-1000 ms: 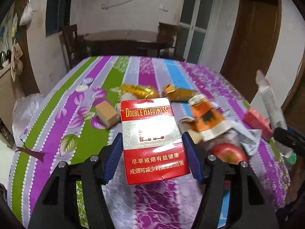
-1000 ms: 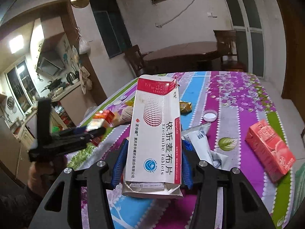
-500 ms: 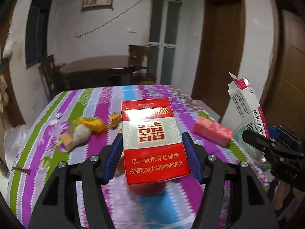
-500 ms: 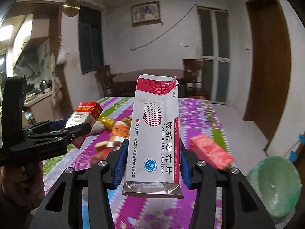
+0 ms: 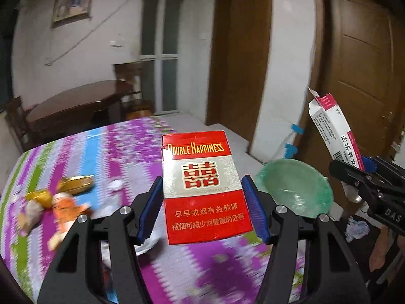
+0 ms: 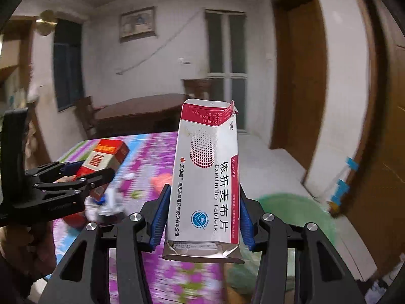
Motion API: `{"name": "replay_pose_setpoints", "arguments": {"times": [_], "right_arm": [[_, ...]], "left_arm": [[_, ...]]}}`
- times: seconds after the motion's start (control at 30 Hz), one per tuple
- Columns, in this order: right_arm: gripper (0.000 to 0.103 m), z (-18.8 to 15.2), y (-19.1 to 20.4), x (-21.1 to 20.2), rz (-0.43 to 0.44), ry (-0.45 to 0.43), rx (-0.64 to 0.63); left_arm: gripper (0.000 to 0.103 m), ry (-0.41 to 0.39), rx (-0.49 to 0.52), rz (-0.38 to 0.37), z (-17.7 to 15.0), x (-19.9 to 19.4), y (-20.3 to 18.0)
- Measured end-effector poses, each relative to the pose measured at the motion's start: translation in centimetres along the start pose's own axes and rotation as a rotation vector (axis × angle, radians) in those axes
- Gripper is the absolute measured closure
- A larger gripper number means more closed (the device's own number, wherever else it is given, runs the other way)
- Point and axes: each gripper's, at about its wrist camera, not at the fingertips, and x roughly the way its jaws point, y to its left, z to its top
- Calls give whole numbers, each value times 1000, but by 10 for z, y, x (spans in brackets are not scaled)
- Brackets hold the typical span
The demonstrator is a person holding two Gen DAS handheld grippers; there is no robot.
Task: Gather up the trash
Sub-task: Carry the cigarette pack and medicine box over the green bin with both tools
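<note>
My left gripper (image 5: 202,207) is shut on a red and silver cigarette pack (image 5: 205,187), held upright above the table's right part. My right gripper (image 6: 202,217) is shut on a white and pink tablet box (image 6: 207,177) with a torn top flap. In the left wrist view that tablet box (image 5: 334,129) shows at the right, in the right gripper (image 5: 364,169). In the right wrist view the cigarette pack (image 6: 103,159) shows at the left, in the left gripper (image 6: 76,174). A green bin liner (image 5: 293,187), open at the top, sits past the table's right edge, below and between both grippers.
The flowered striped tablecloth (image 5: 106,149) carries gold wrappers (image 5: 73,182), an orange wrapper (image 5: 68,207) and other scraps at the left. A crumpled paper (image 5: 357,230) lies on the floor by the bin. Brown doors (image 5: 362,76) and a dark dining table (image 5: 73,106) stand behind.
Both grippers have swung right off the table's middle and risen a little, each keeping its box. The green bin has come into view, and the trash pile has slid to the left.
</note>
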Motion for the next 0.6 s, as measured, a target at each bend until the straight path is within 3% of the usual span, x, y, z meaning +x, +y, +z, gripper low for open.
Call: {"name": "replay_pose_setpoints", "arguments": {"times": [0.23,0.43,0.6], "right_arm": [[53,-8,-97,15,-115,80,73],[53,-19,-151,49,-148,174,140],[53,-34,-179,83,-155,245,187]], "left_arm": [[43,41,87,-121,14,55,-63],[43,98,127,-195,17,104,-107],[43,145,135,-207,19,135,-121]]}}
